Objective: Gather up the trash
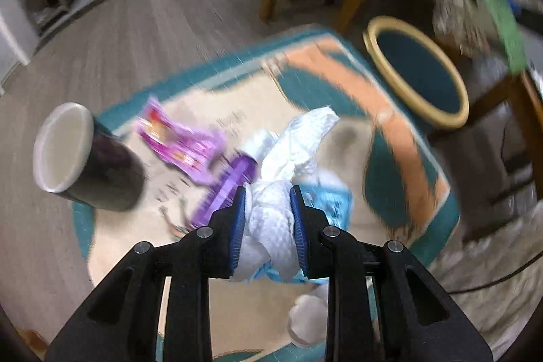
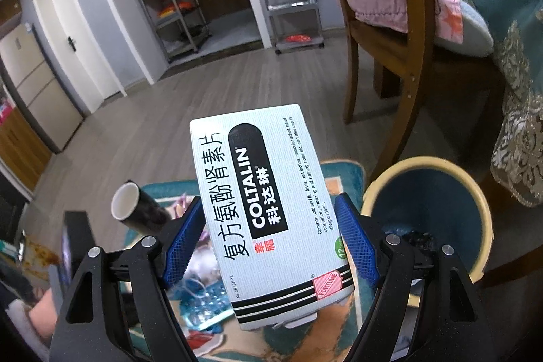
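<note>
My left gripper (image 1: 268, 192) is shut on a crumpled white tissue (image 1: 271, 226) just above a teal and cream rug (image 1: 339, 70). The left wrist view is motion-blurred. Around the tissue lie a purple wrapper (image 1: 176, 138), a purple tube (image 1: 230, 185) and a blue blister pack (image 1: 334, 202). My right gripper (image 2: 269, 199) is shut on a white medicine box (image 2: 264, 178) printed COLTALIN, held in the air over the rug. A teal bin with a yellow rim (image 2: 441, 163) stands to the right of the box; the same bin rim (image 1: 437, 119) shows at the rug's right edge.
A black cup with a white inside (image 1: 88, 158) lies tipped at the rug's left; the cup (image 2: 135, 209) also shows left of the box. A wooden chair (image 2: 407, 56) and a lace-edged tablecloth (image 2: 519, 90) stand behind the bin. Metal shelves (image 2: 169, 5) line the far wall.
</note>
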